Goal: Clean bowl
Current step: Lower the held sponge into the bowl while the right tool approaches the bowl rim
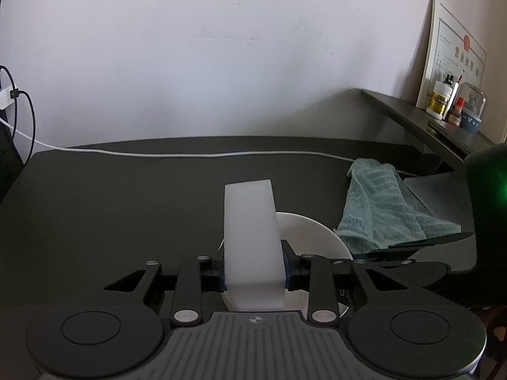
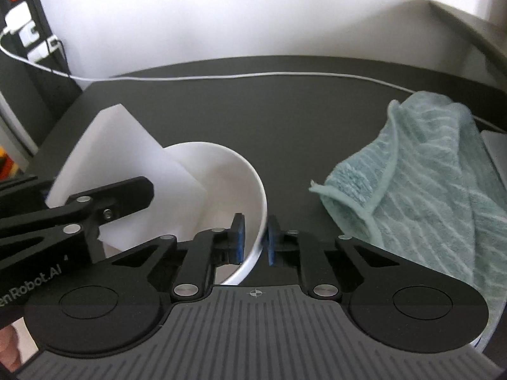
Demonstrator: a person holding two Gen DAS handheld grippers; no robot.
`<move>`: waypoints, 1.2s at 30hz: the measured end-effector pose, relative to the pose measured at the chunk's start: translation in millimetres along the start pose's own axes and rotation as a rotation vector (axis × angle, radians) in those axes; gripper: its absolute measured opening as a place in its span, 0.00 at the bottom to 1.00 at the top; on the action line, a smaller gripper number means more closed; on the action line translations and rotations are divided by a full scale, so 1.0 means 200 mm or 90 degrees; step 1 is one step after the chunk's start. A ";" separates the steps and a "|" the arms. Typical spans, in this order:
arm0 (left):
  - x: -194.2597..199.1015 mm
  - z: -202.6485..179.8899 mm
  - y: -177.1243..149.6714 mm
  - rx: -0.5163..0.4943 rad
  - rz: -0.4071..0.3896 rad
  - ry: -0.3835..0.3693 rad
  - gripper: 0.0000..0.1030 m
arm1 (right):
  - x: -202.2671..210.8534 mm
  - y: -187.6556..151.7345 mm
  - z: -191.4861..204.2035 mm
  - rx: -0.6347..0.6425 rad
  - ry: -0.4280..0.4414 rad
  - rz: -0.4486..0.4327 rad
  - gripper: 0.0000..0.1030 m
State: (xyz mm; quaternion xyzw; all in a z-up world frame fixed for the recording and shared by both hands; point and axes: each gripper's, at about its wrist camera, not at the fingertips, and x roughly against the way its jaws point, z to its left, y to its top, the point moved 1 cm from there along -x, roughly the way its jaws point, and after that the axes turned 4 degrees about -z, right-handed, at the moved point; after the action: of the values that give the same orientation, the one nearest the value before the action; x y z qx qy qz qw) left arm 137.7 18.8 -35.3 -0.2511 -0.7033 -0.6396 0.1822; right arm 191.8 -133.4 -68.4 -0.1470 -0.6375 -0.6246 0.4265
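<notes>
A white bowl (image 2: 221, 171) rests on the dark table (image 2: 285, 101); in the left wrist view the bowl (image 1: 310, 234) shows behind a white sponge block (image 1: 250, 237). My left gripper (image 1: 255, 272) is shut on that sponge, which stands upright over the bowl. In the right wrist view the sponge (image 2: 126, 158) leans into the bowl's left side, held by the left gripper's black fingers (image 2: 104, 202). My right gripper (image 2: 256, 240) is shut on the bowl's right rim, one blue pad inside and one outside.
A teal towel (image 2: 427, 196) lies crumpled to the right of the bowl, also seen as the towel (image 1: 386, 209). A white cable (image 1: 190, 154) runs along the table's back edge. A shelf (image 1: 421, 120) at the right holds small bottles. A power strip (image 2: 25, 22) hangs at the left.
</notes>
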 end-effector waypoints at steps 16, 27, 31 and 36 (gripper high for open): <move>0.10 -0.05 -0.05 -0.036 -0.016 0.018 0.31 | 0.11 -0.10 0.04 -0.012 -0.058 -0.032 0.12; 0.13 -0.08 -0.01 -0.056 -0.026 -0.005 0.30 | 0.16 -0.09 0.02 -0.008 -0.014 -0.033 0.12; 0.04 -0.11 -0.01 -0.048 -0.009 -0.019 0.30 | 0.15 -0.10 0.01 -0.004 -0.006 -0.028 0.12; 0.03 -0.10 -0.02 -0.062 -0.016 0.007 0.30 | 0.12 -0.08 0.06 0.027 -0.034 -0.035 0.12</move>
State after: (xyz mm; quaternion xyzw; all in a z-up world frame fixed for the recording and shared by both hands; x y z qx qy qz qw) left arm 129.6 0.0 -33.8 -0.2474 -0.6734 -0.6766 0.1660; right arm 161.4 -134.4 -60.6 -0.1366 -0.6655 -0.6182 0.3953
